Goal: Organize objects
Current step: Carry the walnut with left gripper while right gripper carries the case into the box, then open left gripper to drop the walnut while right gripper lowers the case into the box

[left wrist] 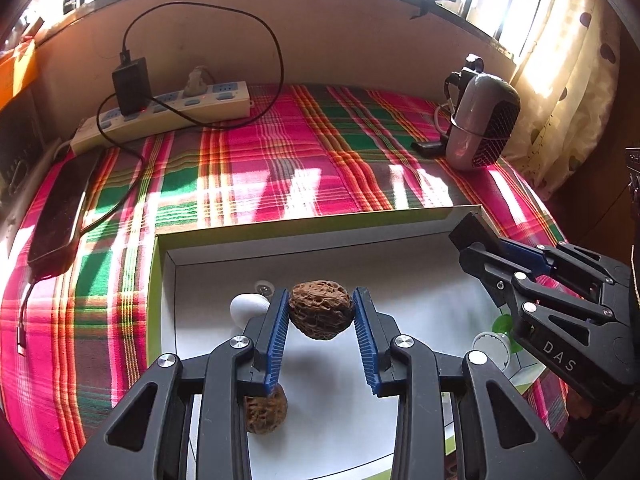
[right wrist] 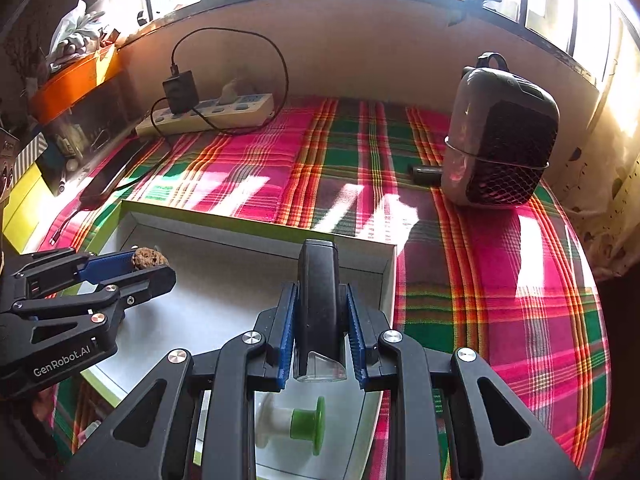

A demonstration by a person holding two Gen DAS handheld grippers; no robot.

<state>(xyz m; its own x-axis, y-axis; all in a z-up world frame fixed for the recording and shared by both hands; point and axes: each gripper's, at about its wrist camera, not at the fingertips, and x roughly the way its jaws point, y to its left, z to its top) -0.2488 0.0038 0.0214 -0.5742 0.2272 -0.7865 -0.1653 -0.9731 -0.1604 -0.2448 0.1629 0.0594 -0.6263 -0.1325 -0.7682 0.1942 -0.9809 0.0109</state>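
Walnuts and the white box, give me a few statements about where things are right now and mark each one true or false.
1. The left gripper holds a walnut between its jaws, above the white box. True.
2. The right gripper is empty. False: its jaws are shut on a slim black object.
3. A second walnut lies on the box floor. True.
4. The power strip sits inside the box. False: it lies on the plaid cloth by the wall.
5. A small heater stands on the cloth, outside the box. True.
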